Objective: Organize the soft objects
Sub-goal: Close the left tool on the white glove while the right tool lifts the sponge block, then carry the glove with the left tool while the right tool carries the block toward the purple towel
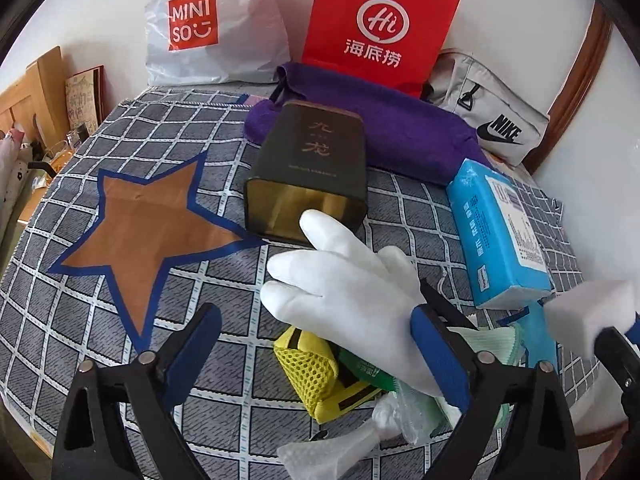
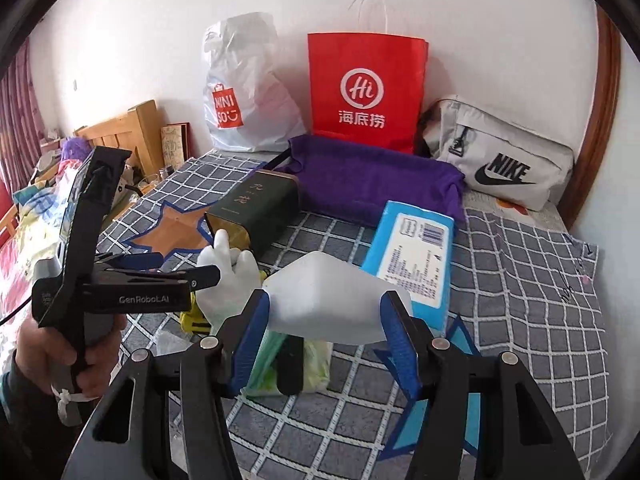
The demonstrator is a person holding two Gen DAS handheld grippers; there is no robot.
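My right gripper (image 2: 326, 314) is shut on a white sponge block (image 2: 324, 300) and holds it above the checked cloth; the sponge also shows in the left wrist view (image 1: 588, 316). My left gripper (image 1: 316, 336) is open over a pile of soft items, with a white glove (image 1: 344, 288) between its fingers and against the right finger (image 1: 436, 348). The glove also shows in the right wrist view (image 2: 228, 276). Under it lie a yellow mesh pouch (image 1: 316, 368), a green packet (image 1: 372, 372) and crumpled plastic (image 1: 396, 412).
A dark tin (image 1: 312, 176) lies on its side with its open mouth toward me. A brown star with blue edge (image 1: 148, 224) marks the cloth at left. A blue tissue pack (image 1: 500, 236), purple towel (image 1: 400, 128), red bag (image 1: 380, 28), white bag (image 1: 208, 28) and Nike pouch (image 1: 492, 120) stand behind.
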